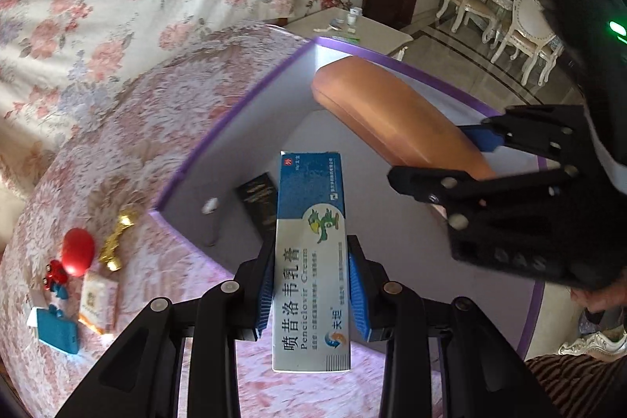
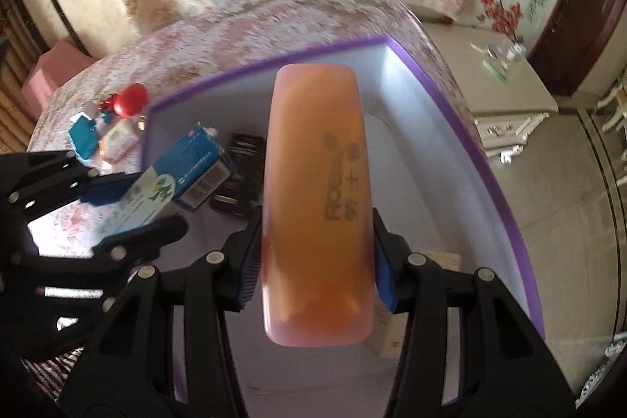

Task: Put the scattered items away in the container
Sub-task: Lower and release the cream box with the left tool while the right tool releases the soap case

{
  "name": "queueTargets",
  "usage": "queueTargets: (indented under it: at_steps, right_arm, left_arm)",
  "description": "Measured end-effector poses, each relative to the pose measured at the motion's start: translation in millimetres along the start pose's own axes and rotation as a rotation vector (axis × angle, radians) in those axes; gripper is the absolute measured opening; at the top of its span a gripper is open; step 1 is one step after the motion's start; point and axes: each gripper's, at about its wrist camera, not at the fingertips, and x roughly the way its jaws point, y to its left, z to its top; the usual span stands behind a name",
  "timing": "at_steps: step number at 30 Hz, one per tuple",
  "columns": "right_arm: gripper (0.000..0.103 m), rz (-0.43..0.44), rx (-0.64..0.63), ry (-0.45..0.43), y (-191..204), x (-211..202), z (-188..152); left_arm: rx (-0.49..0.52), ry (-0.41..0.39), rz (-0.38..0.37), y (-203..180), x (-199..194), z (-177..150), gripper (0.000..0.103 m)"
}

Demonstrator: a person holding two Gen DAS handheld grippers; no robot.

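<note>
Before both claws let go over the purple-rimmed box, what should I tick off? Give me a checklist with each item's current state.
1. Left claw clamped on the blue-and-white cream carton: ok.
2. Right claw clamped on the orange glasses case: ok.
3. Both items over the open purple-rimmed white box: ok.
4. Claws apart from each other: ok.
5. Floor space free beside the black packet inside: ok.
6. Red round object and teal card remain on the floral cloth, outside the box: not ok.

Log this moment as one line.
left hand-held gripper: shut on blue-white cream carton | right hand-held gripper: shut on orange glasses case | both above purple-rimmed box
</note>
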Motion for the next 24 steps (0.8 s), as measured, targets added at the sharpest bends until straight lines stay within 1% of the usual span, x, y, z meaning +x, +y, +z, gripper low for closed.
queueTargets:
  at_steps: [4, 8, 12, 17, 20, 24]
  right_arm:
    - [0.051, 0.016, 0.021, 0.047, -25.0, 14.5, -1.5]
    - [0.051, 0.041, 0.004, 0.074, -35.1, 25.9, 3.0]
    - [0.051, 0.047, -0.043, 0.096, -39.9, 43.2, 9.7]
    - [0.051, 0.072, -0.034, 0.157, -48.5, 59.2, 16.2]
    - [0.051, 0.064, -0.04, 0.174, -53.6, 61.6, 19.4]
    - [0.051, 0.049, -0.086, 0.211, -54.7, 66.3, 26.1]
  left_arm:
    - [0.013, 0.026, -0.01, -19.3, 13.6, 7.0, 0.034]
    - [0.006, 0.06, -0.021, -31.8, 29.1, 13.3, 0.034]
    - [-0.067, 0.104, 0.001, -30.2, 47.8, 20.5, 0.034]
    - [-0.165, 0.139, 0.028, -23.2, 65.3, 29.5, 0.034]
    - [-0.178, 0.148, 0.041, -25.6, 69.7, 31.5, 0.034]
    - [-0.178, 0.153, 0.066, -28.5, 71.2, 34.0, 0.034]
